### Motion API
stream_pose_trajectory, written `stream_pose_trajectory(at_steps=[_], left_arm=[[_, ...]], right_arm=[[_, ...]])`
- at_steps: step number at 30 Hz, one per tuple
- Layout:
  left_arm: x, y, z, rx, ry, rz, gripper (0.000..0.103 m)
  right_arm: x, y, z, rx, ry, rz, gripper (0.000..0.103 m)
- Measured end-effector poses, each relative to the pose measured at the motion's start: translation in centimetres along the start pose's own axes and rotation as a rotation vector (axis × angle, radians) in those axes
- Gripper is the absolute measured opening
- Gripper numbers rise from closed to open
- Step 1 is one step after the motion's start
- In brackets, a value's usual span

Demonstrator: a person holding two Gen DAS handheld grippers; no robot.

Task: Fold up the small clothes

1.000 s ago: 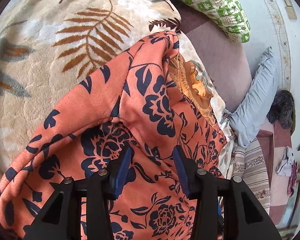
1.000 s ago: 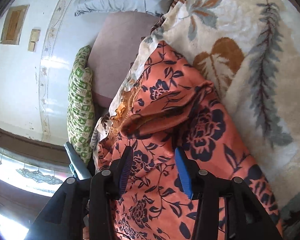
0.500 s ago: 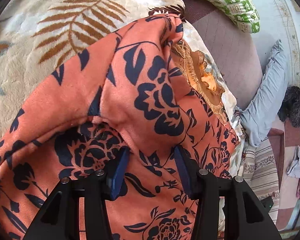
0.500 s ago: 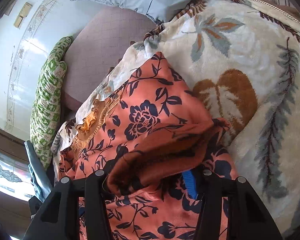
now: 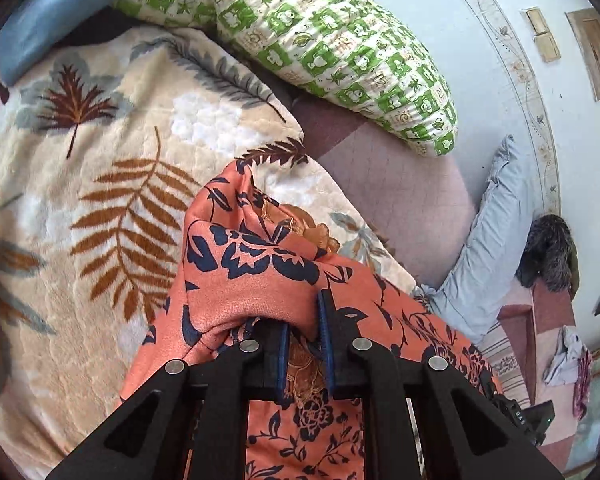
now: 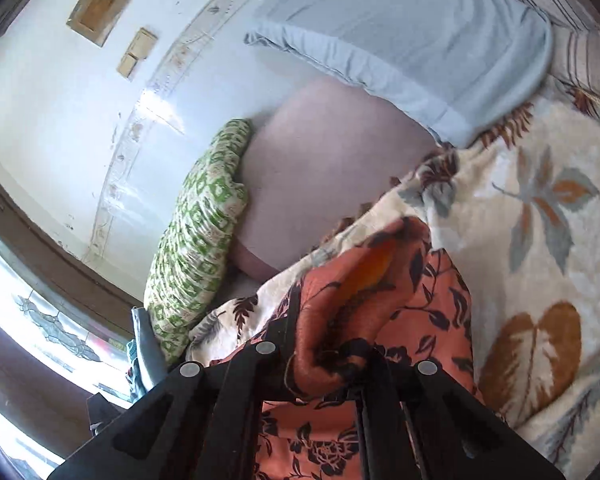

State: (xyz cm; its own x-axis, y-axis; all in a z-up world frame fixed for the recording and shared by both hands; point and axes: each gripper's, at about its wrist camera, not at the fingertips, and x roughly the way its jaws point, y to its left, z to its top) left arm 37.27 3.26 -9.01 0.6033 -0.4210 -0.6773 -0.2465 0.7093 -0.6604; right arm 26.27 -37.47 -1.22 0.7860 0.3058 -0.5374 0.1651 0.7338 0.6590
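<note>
Between both grippers' closed fingers (image 5: 324, 320) bunches the orange floral garment (image 5: 260, 256).

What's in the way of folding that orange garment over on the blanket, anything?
Nothing visible. Both grippers have just closed on the garment: the left gripper pinches a fold, and the right gripper grips a bunched edge. The blanket beside it shows only bare surface; the green pillow lies beyond its edge.
</note>
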Motion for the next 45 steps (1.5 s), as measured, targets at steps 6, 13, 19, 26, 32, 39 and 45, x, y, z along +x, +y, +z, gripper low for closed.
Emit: stream_pose_trajectory(at_steps=[6,13,19,26,32,39,45], left_arm=[[4.4,4.3,-1.9,-0.048,0.123,0.117,0.013],[3.5,6.8,-3.5,-0.072,0.184,0.048,0.027],[3.5,8.0,-1.6,-0.129,0.145,0.056,0.028],[3.8,7.6,-2.3,-0.108,0.157,0.122,0.025],[3.6,7.4,-2.6,-0.075,0.179,0.135,0.025],[2.9,8.0,-3.0,-0.04,0.175,0.066,0.028],[3.8,10.6,-2.7,-0.125,0.207,-0.012,0.033]], right_arm=[[5.6,-6.3,-6.5,0.061,0.191,-0.181,0.004],[5.6,-10.0,-9.1,0.189,0.24,-0.128,0.009],[5.3,-10.8,-8.1,0.282,0.208,-0.09,0.006],[4.2,-10.3,-7.7,0.146,0.213,-0.18,0.005],[3.7,-10.2,-8.1,0.137,0.28,-0.197,0.011],[-1.4,-2.9,-4.8,-0.075,0.033,-0.311,0.016],[13.0,10.5,-8.1,-0.403,0.445,-0.02,0.026]])
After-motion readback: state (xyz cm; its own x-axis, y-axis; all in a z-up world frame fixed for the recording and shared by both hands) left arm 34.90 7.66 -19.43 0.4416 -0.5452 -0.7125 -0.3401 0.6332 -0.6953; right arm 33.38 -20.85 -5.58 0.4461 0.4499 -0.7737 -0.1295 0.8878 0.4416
